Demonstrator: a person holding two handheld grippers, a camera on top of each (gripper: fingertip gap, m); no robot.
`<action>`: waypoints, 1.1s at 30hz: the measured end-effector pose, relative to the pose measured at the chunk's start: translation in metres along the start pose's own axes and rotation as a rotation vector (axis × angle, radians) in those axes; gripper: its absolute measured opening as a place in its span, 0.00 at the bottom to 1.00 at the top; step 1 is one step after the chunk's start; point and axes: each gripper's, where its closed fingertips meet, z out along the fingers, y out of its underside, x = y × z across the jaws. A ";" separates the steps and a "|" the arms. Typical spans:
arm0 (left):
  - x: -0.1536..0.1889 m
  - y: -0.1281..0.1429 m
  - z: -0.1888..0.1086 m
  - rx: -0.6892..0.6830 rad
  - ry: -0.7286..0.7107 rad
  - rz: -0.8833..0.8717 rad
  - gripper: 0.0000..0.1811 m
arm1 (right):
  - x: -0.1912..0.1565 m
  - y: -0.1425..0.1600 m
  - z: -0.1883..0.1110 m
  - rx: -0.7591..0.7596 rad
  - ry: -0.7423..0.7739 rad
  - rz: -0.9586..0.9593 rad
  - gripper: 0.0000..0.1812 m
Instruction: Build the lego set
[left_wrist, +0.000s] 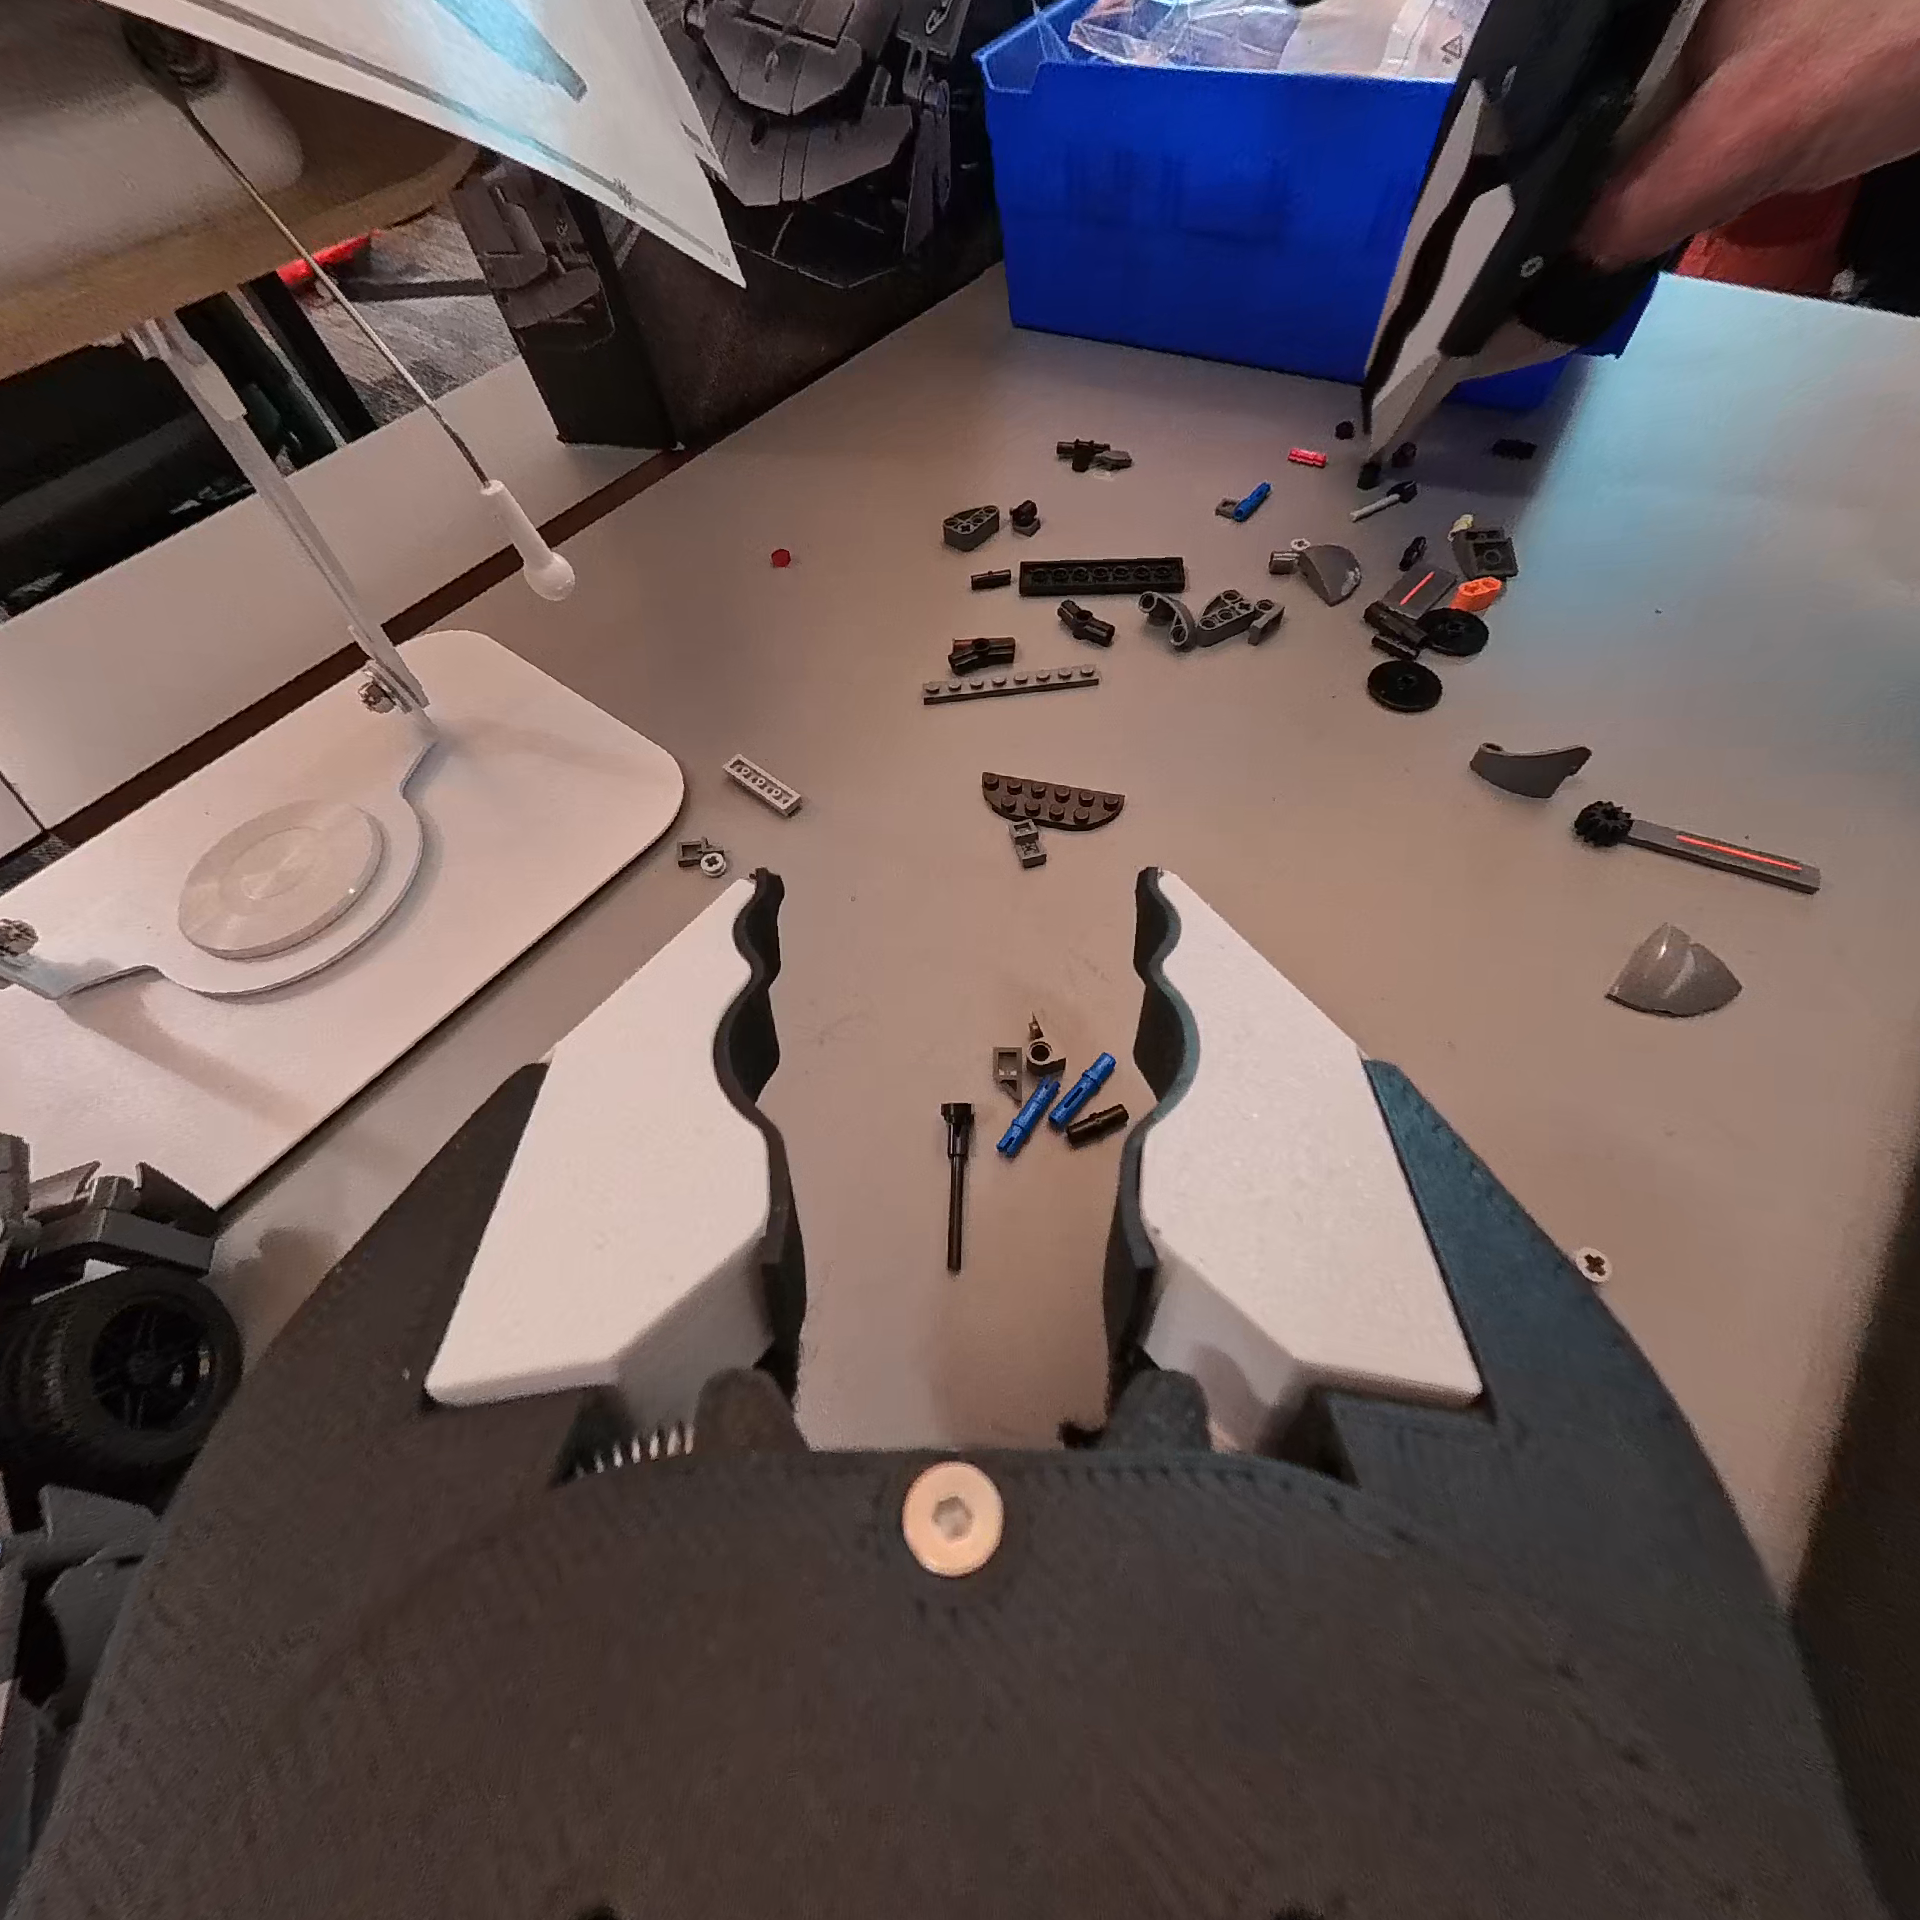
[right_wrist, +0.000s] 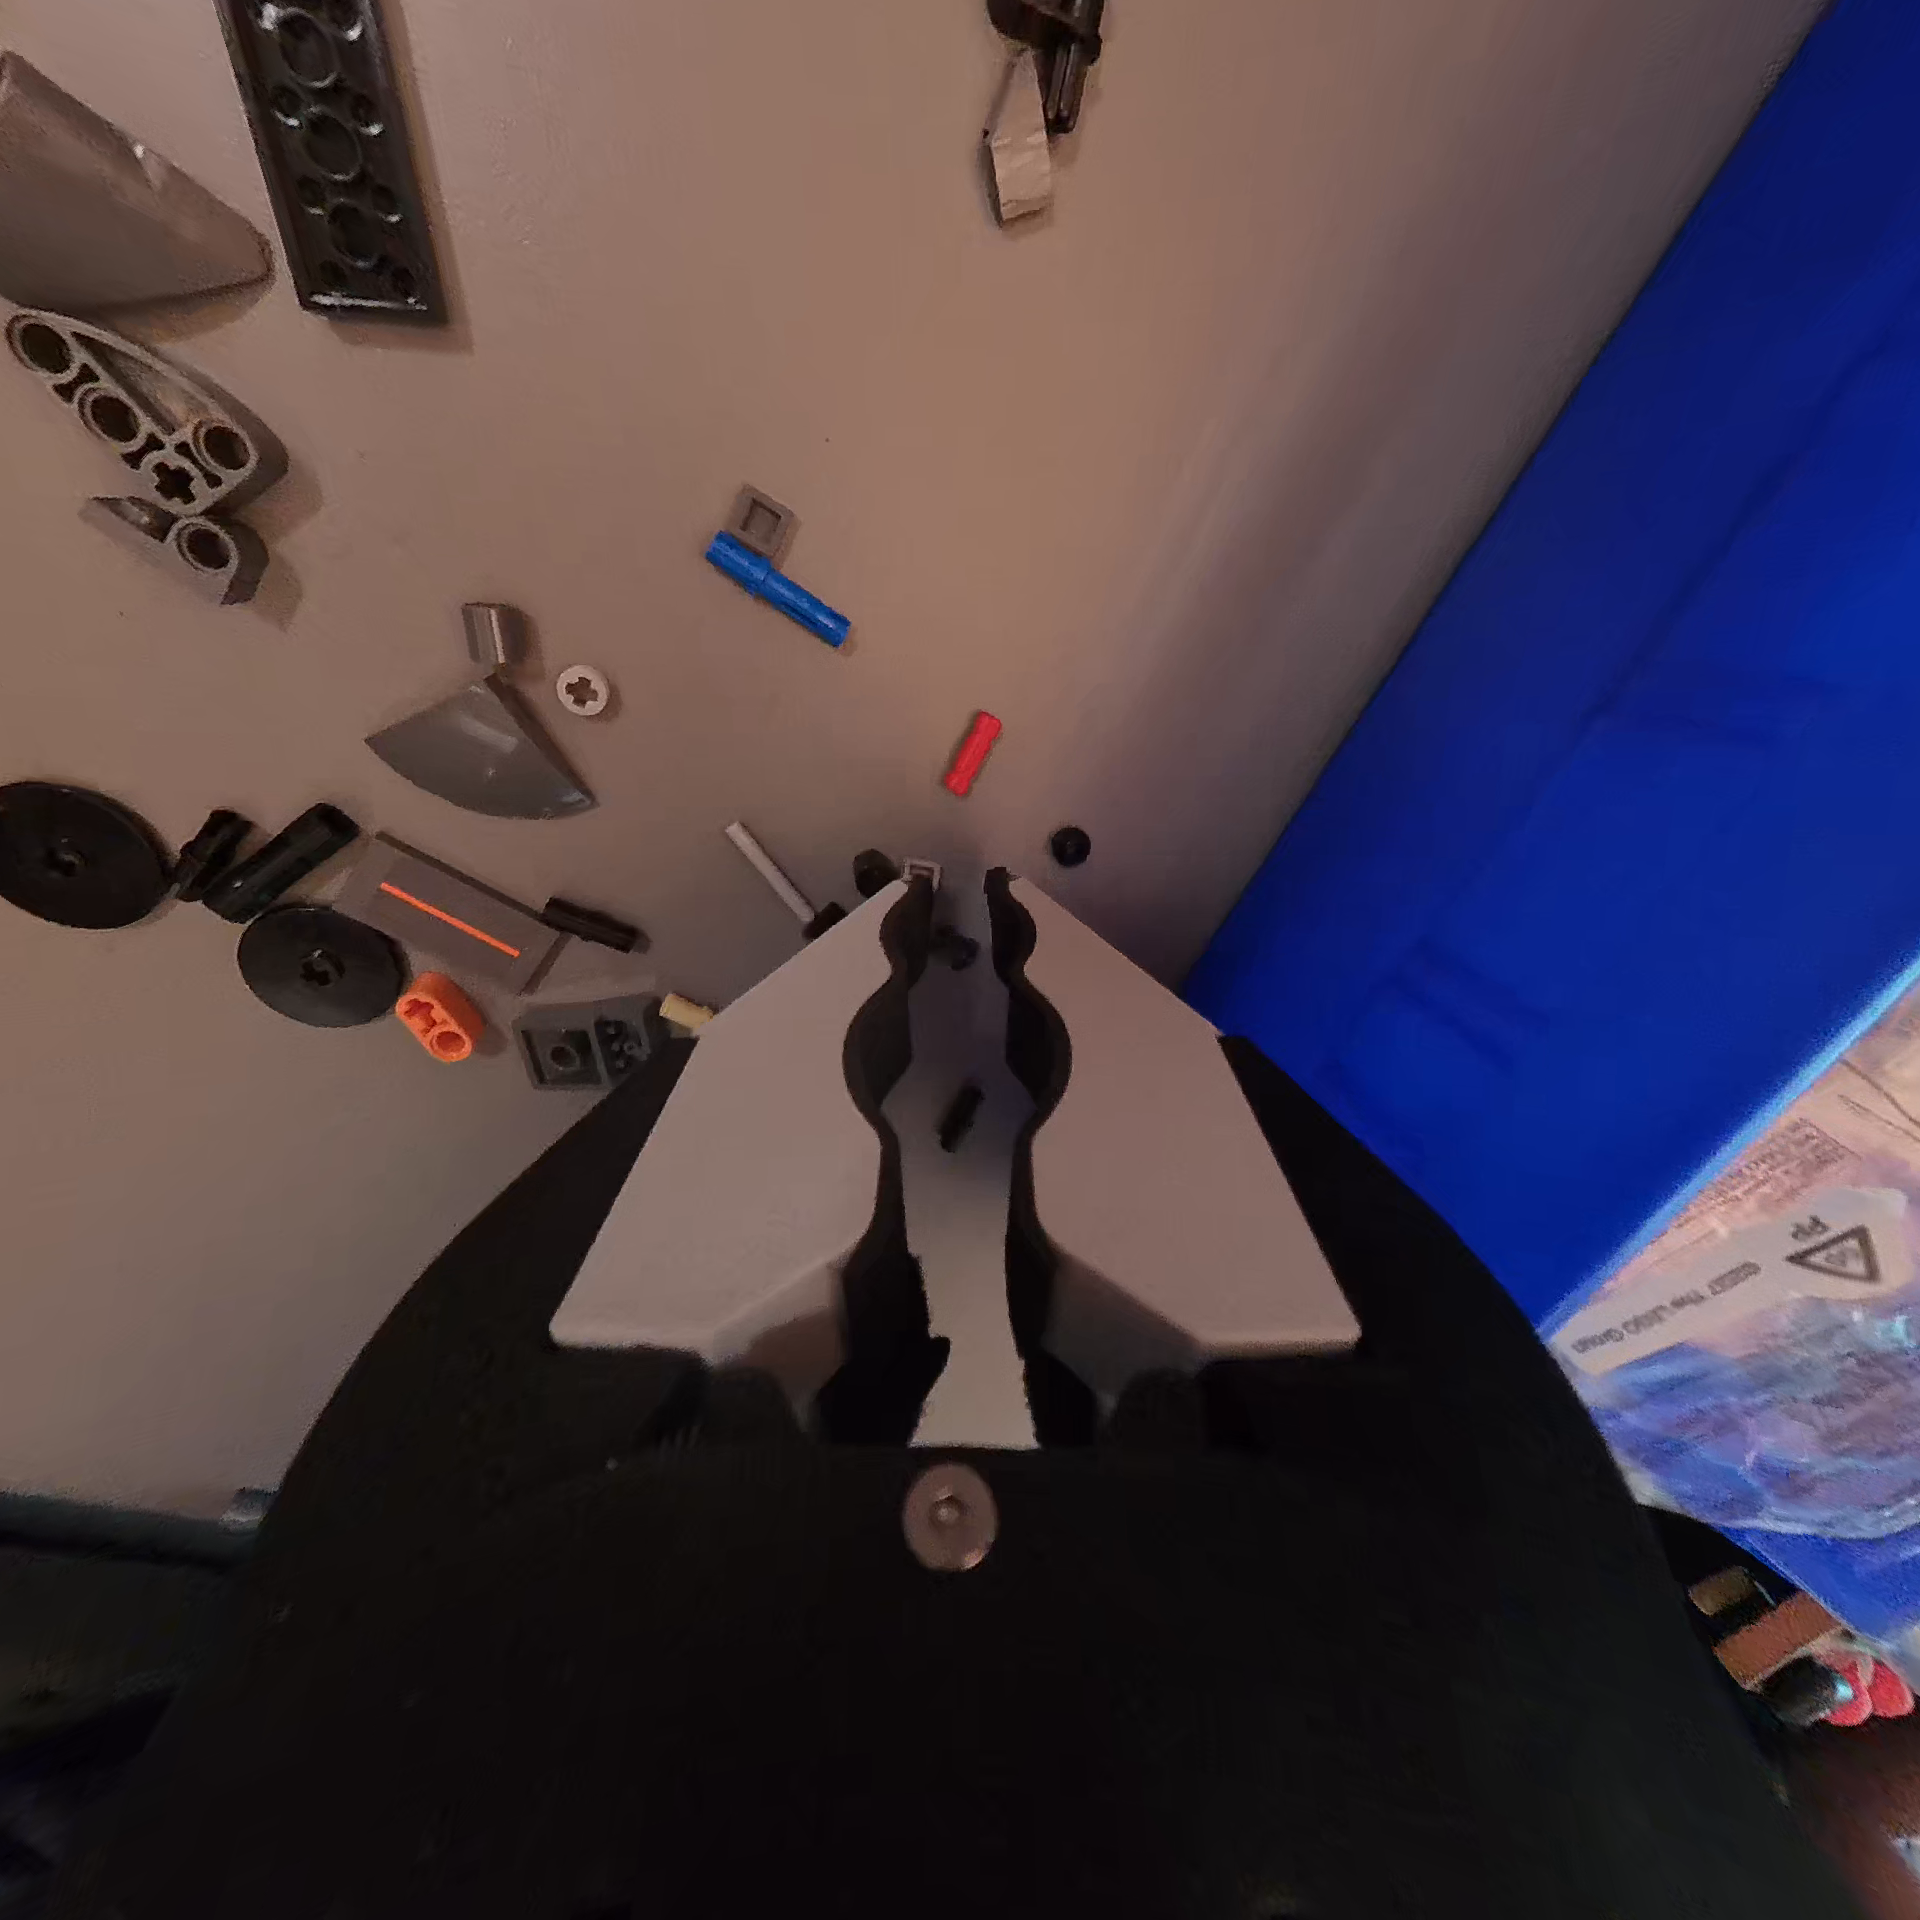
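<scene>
Loose Lego pieces lie scattered on the grey table (left_wrist: 1299, 914). My left gripper (left_wrist: 956, 883) is open and empty, low over the table. Two blue pins (left_wrist: 1049, 1112), a long black pin (left_wrist: 954, 1184) and small grey pieces lie on the table between its fingers. My right gripper (right_wrist: 956, 881) points down at the table beside the blue bin, its jaws a narrow gap apart. A tiny black piece (right_wrist: 954, 948) lies in that gap, with no clear grip on it. The right gripper also shows in the left wrist view (left_wrist: 1382, 442), held by a hand.
A blue bin (left_wrist: 1195, 208) holding plastic bags stands at the back right. A white booklet stand (left_wrist: 343, 831) and a dark Lego box (left_wrist: 727, 260) stand at the left and back. A partly built wheeled model (left_wrist: 114, 1351) sits at the left edge. A black plate (left_wrist: 1101, 575), a red pin (right_wrist: 972, 752) and black discs (right_wrist: 317, 964) lie nearby. My hands' fingertips stand some 35 cm from each other. My left tips are about 20 cm from the black plate (left_wrist: 1101, 575), my right tips only 12 cm.
</scene>
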 end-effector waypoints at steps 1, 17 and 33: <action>0.000 0.000 0.000 0.000 0.001 -0.001 0.37 | 0.000 0.000 -0.001 0.001 0.003 0.000 0.06; 0.001 0.001 0.001 -0.009 0.009 0.002 0.37 | -0.005 0.002 0.003 -0.019 -0.011 -0.030 0.08; 0.006 0.004 0.004 -0.025 0.028 0.007 0.37 | -0.009 -0.002 0.006 -0.019 -0.023 -0.032 0.03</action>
